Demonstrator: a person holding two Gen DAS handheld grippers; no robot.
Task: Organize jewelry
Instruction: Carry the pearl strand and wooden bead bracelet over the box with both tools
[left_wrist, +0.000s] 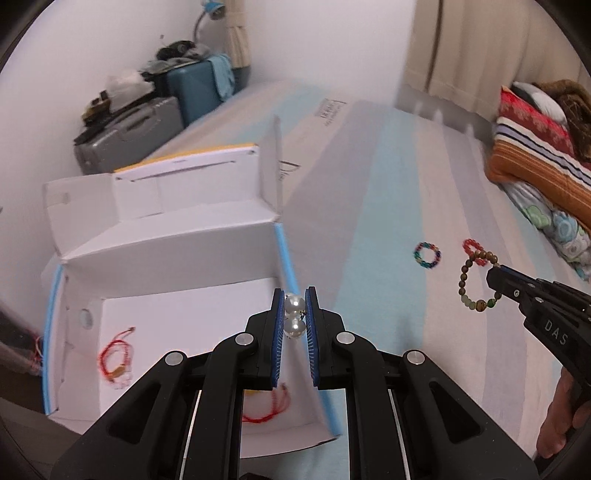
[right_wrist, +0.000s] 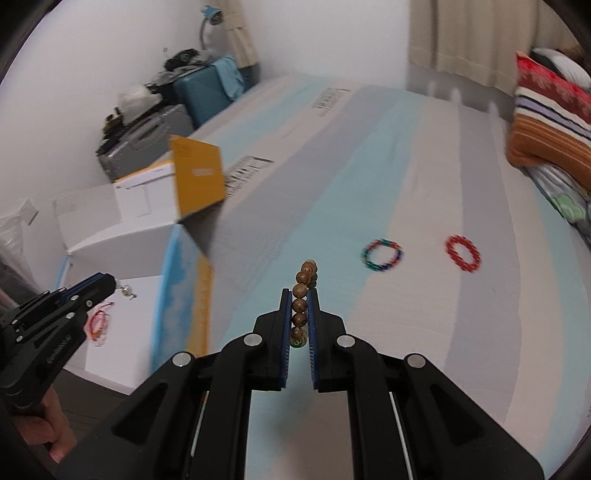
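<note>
Our left gripper (left_wrist: 295, 314) clamps two pearls (left_wrist: 294, 317) above the open white box (left_wrist: 177, 295), which holds two red cords (left_wrist: 112, 356); our right gripper (right_wrist: 299, 314) pinches one wooden bead bracelet (right_wrist: 301, 302). Two bracelets, one multicoloured (right_wrist: 382, 254) and one red (right_wrist: 463, 253), lie on the striped bed (right_wrist: 424, 177).

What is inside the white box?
Inside the white box lie red string bracelets, one partly hidden behind the left tongs. The near corner is covered by the tongs, so anything there cannot be seen.

We hold the left gripper (left_wrist: 295, 312) angled down above the open white box (left_wrist: 177, 258), pads clamped; the right gripper (right_wrist: 299, 314), pads clamped too, points down right of that box.
</note>
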